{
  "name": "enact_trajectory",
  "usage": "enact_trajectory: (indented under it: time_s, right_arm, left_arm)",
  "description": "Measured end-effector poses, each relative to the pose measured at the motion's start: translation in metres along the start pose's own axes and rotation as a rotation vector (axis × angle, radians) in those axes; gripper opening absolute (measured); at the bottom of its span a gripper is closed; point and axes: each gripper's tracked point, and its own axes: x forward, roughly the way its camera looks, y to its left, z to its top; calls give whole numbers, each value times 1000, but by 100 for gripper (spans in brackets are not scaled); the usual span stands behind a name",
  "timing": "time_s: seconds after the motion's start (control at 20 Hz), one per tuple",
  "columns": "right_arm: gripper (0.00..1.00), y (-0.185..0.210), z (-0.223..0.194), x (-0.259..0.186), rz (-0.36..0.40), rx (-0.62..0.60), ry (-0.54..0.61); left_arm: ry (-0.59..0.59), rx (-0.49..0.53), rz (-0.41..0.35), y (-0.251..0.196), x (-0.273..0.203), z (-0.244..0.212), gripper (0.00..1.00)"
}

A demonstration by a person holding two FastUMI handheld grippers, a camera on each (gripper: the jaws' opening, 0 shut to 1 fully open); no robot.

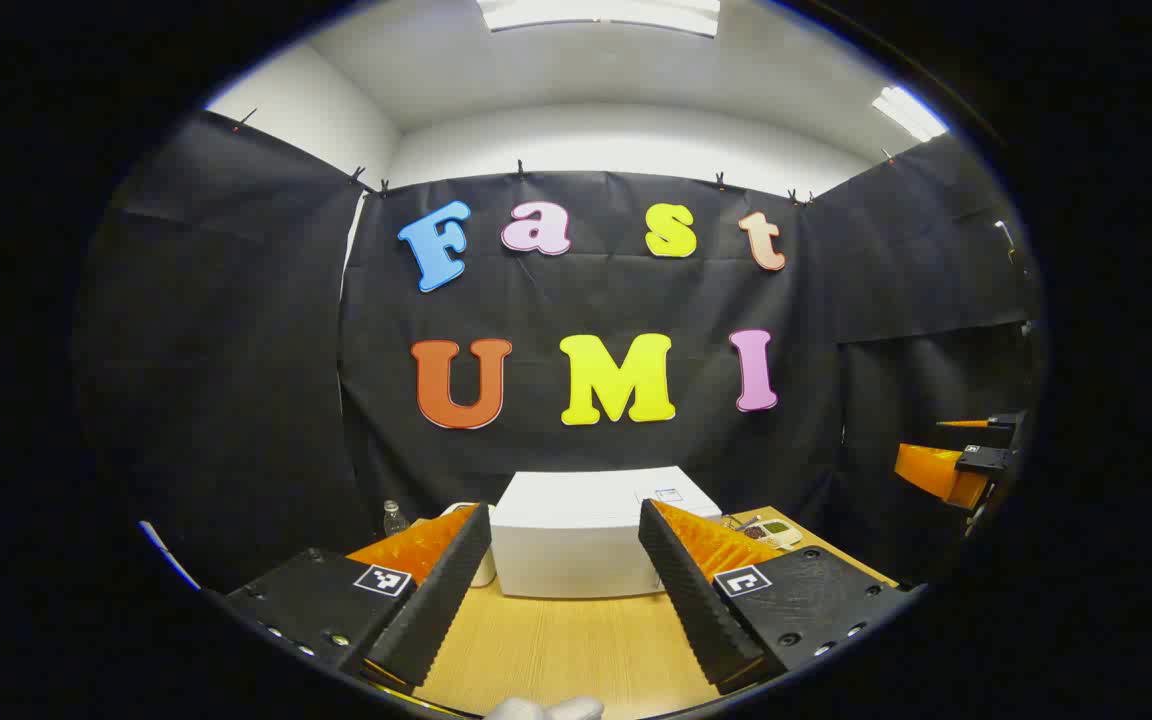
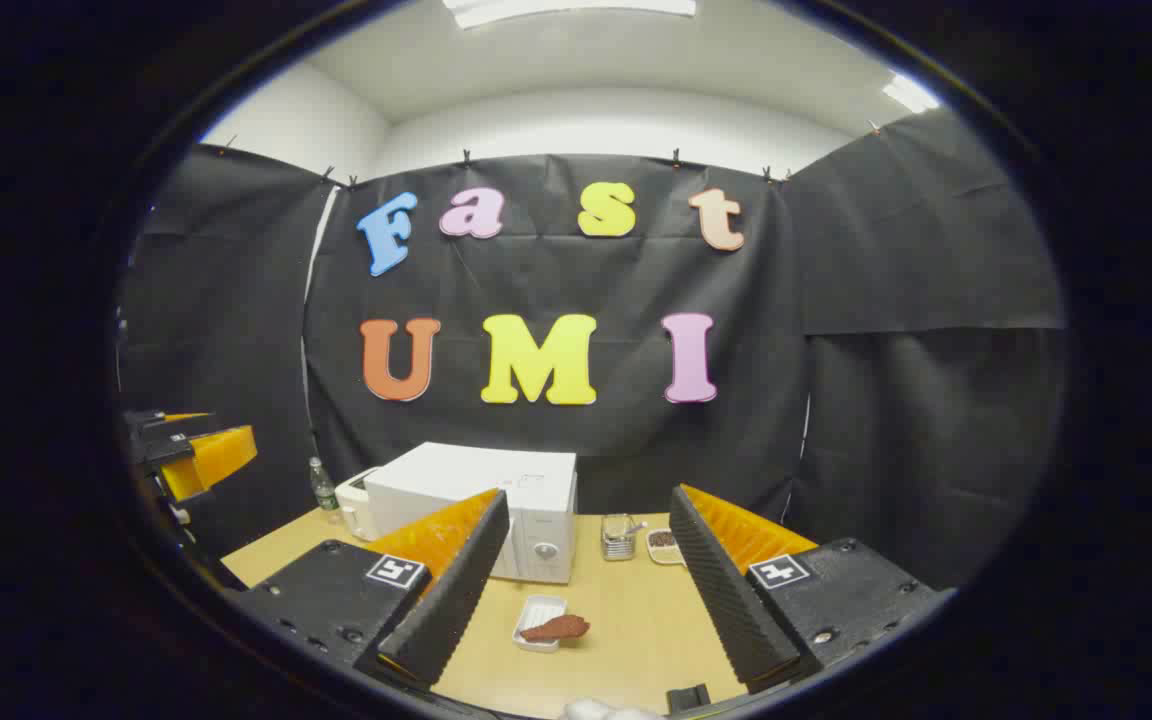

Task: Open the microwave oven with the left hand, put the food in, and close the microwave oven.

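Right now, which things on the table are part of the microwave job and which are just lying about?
For the job:
microwave, door shut
food on its small tray
left gripper, open
right gripper, open

Just lying about:
bottle
white appliance beside the microwave
metal holder
small dish

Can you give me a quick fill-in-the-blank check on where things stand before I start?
1. The microwave oven door is ____.
2. The food lies on a small white ____ on the table.
3. Both the left gripper and the right gripper have their fingers ____.
4. Left of the microwave oven stands a small clear ____.

Missing words: closed; tray; open; bottle
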Motion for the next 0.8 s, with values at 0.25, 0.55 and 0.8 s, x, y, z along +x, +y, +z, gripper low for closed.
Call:
enact_trajectory:
  time_s: [0.25,0.55,0.8]
  right_arm:
    - [100,-2,1,7,-3,1,0]
    - [100,-2,-1,13,5,-4,-2]
    - [100,-10,-5,19,-1,3,7]
  left_arm:
    - [8,5,16,2,2,-3,94]
    - [15,11,29,4,7,-5,94]
    - [9,31,33,2,16,-7,94]
